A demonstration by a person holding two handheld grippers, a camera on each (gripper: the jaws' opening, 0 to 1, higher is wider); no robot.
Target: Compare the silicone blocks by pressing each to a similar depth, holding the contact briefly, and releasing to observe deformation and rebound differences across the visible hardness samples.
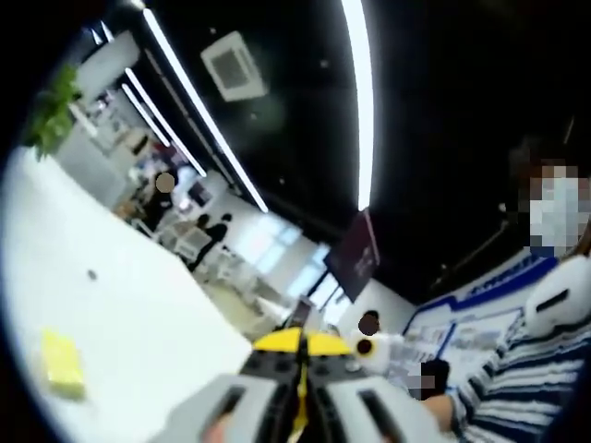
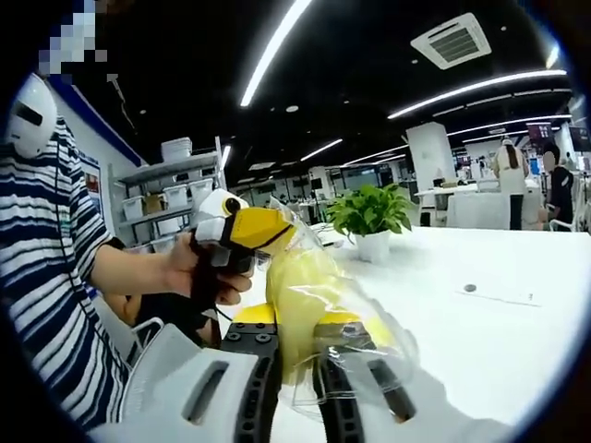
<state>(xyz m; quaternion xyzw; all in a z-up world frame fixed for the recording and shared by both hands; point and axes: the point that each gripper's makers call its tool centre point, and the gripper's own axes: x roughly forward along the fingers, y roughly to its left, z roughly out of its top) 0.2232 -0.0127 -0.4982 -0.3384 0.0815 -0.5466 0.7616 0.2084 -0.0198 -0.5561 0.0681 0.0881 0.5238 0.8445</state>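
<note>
Two grippers hold one yellow block in its clear bag (image 2: 319,295), so if your right gripper (image 2: 295,369) or left gripper (image 2: 245,231) tugs, the bag could rip.

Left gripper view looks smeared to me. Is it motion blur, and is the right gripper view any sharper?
Left gripper view: blurred throughout, ceiling light strips streaked, yellow block on the table soft-edged. Right gripper view: sharper, potted plant crisp, glare on the clear bag around the yellow piece between the right gripper jaws.
</note>
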